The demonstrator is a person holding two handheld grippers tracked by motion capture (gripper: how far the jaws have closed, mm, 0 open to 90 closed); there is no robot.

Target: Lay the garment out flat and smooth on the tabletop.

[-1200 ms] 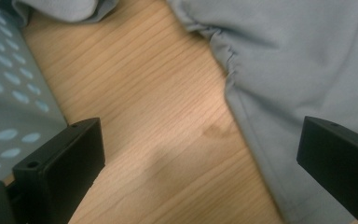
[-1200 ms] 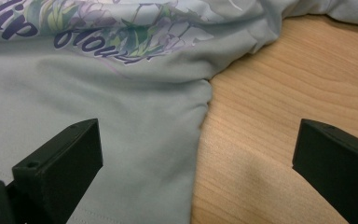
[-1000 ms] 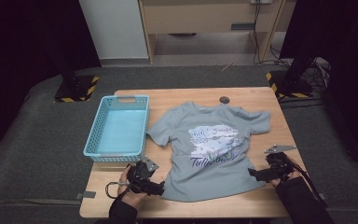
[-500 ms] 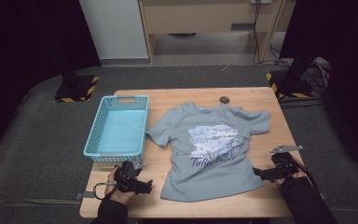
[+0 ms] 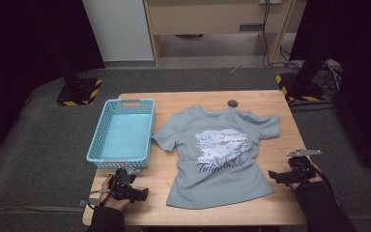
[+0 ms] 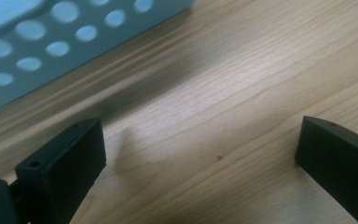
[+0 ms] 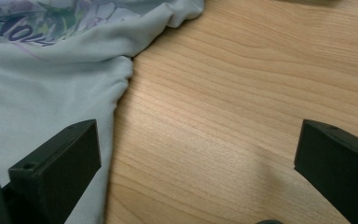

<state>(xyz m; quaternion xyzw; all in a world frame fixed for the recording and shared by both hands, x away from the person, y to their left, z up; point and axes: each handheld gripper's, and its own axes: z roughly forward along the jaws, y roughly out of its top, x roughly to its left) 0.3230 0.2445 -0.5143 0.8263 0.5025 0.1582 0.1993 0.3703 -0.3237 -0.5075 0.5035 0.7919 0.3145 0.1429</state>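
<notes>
Pale wood grain of the rectangular wooden table (image 5: 270,208) is seen beneath both tools. Nearest the person, the left black two-jaw gripper (image 5: 142,194) is held low over bare wood just off the shirt's lower left corner, its jaws spread wide with nothing between them. The right black two-jaw gripper (image 5: 274,175) is held just off the shirt's lower right corner, its jaws likewise spread wide and empty; in the right gripper view, one jaw is seen over the cloth's edge and the other over bare wood. The light grey short-sleeved T-shirt with a printed front (image 5: 220,159) is laid flat, face up, on the middle of the table. To the shirt's left, close beside its sleeve, a light blue perforated plastic basket (image 5: 95,145) is placed. Beyond the shirt's collar, a small dark round disc (image 5: 232,103) is seen on the wood.
</notes>
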